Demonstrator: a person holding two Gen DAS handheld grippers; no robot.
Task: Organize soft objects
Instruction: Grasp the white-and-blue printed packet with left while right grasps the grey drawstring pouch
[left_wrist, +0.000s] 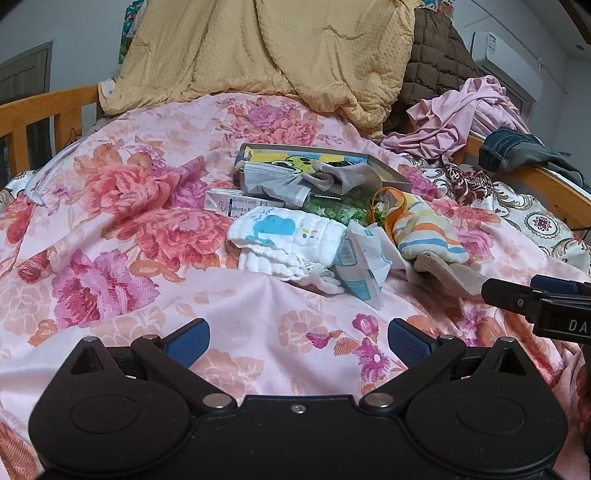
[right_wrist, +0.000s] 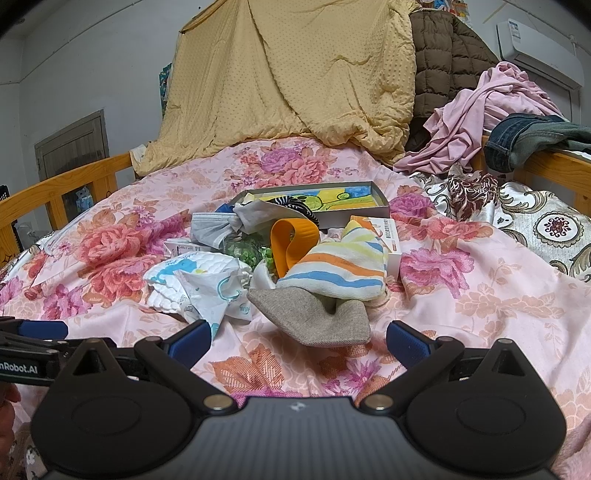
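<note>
A heap of soft things lies mid-bed on the floral quilt (left_wrist: 147, 229): a white cloth with a blue whale print (left_wrist: 284, 236) (right_wrist: 184, 269), a striped cloth (left_wrist: 424, 229) (right_wrist: 343, 266), a grey-beige cloth (right_wrist: 317, 314) (left_wrist: 447, 273), grey socks (left_wrist: 295, 181) (right_wrist: 229, 225), an orange band (right_wrist: 291, 240) and a crumpled white packet (left_wrist: 362, 262) (right_wrist: 214, 295). My left gripper (left_wrist: 299, 338) is open and empty, short of the whale cloth. My right gripper (right_wrist: 297, 338) is open and empty, just before the grey-beige cloth.
A shallow picture box (left_wrist: 314, 158) (right_wrist: 332, 199) and small cartons (left_wrist: 240, 203) (right_wrist: 388, 236) lie in the heap. A yellow quilt (left_wrist: 266, 51), brown jacket (right_wrist: 443, 59), pink garment (right_wrist: 491, 110) and jeans (right_wrist: 532, 136) pile at the back. Wooden rails (left_wrist: 48, 107) (right_wrist: 554, 170) bound the bed.
</note>
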